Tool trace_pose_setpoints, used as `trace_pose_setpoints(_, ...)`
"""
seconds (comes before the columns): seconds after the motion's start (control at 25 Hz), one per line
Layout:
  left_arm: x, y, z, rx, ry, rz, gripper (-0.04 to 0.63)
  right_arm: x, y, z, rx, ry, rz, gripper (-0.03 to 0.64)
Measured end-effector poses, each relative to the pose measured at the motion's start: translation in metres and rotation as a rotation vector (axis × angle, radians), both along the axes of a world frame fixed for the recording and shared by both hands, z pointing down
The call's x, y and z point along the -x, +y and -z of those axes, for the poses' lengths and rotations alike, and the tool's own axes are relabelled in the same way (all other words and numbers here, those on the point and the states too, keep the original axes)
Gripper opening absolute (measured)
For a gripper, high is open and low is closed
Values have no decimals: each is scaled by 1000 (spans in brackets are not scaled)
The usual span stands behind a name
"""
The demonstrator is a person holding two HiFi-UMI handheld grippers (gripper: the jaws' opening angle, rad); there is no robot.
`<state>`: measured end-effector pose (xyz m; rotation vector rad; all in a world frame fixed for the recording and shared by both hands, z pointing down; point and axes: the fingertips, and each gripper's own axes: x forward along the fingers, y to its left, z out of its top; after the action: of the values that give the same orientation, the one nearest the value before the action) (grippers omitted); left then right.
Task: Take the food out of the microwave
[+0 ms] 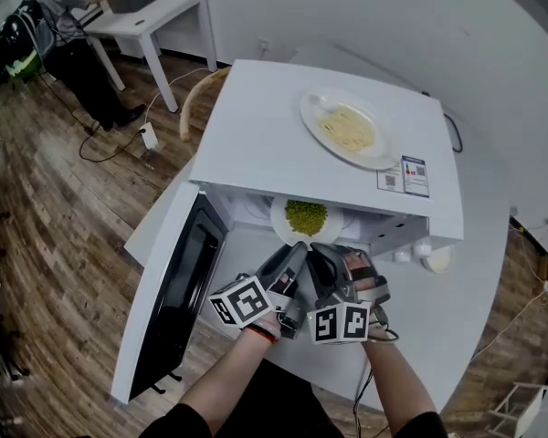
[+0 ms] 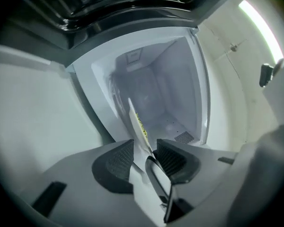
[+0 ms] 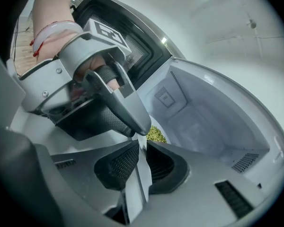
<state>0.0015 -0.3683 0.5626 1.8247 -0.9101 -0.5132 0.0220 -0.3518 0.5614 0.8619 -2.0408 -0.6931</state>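
plate (image 1: 278, 219) — right gripper (image 3: 141, 149) clamps rim

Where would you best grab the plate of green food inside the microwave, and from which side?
Take the plate by its near rim, coming in through the open front: the microwave walls close off every other side, the green food fills the middle, and the thin lip fits between jaws. The right gripper is clamped there; the left gripper straddles it, jaws apart.
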Motion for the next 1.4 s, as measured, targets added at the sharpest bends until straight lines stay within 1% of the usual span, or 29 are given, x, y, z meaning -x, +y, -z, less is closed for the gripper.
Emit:
trace_pose_setpoints(0.04, -1, -1, -2, 13, 22, 7, 156, 0, 1, 0, 0, -2, 3, 66)
trace_pose_setpoints(0.12, -2, -2, -5, 25, 35, 15, 153, 0, 3, 1, 0, -5, 6, 66)
trace_pose_setpoints(0.36, -6, 2, -6, 25, 87, 31, 150, -2, 8, 1, -6, -4, 5, 66)
trace_pose_setpoints(0.48, -3, 2, -4, 11, 100, 47, 147, -2, 11, 0, -10, 15, 20, 66)
trace_pose_setpoints(0.6, 1, -1, -5, 20, 120, 63, 143, -2, 13, -1, -17, 27, 33, 66)
trace_pose_setpoints(0.72, 0, -1, -5, 27, 145, 61, 140, -1, 16, 1, -20, 21, 34, 66)
trace_pose_setpoints(0.8, -1, 0, -4, 23, 148, 55, 140, 0, 18, 1, -22, 21, 37, 66)
trace_pose_setpoints(0.88, -2, 1, -4, 22, 150, 51, 129, 2, 21, 0, -23, 25, 43, 66)
trace_pose_setpoints(0.92, -2, 2, -4, 23, 154, 51, 108, 3, 22, -1, -19, 21, 42, 66)
trace_pose_setpoints(1.0, -2, 3, -5, 29, 160, 56, 101, 3, 23, -2, 4, -8, 29, 67)
trace_pose_setpoints(1.16, 3, 5, -14, 67, 143, 77, 95, 0, 25, -2, 60, -75, -17, 67)
trace_pose_setpoints(1.2, 4, 6, -14, 69, 149, 80, 92, -1, 26, -1, 67, -84, -29, 67)
trace_pose_setpoints(1.32, 2, 2, 1, 24, 216, 70, 76, -9, 30, 4, 86, -115, -61, 69)
trace_pose_setpoints(1.4, 1, 2, 5, 16, 230, 59, 76, -14, 34, 8, 97, -140, -85, 67)
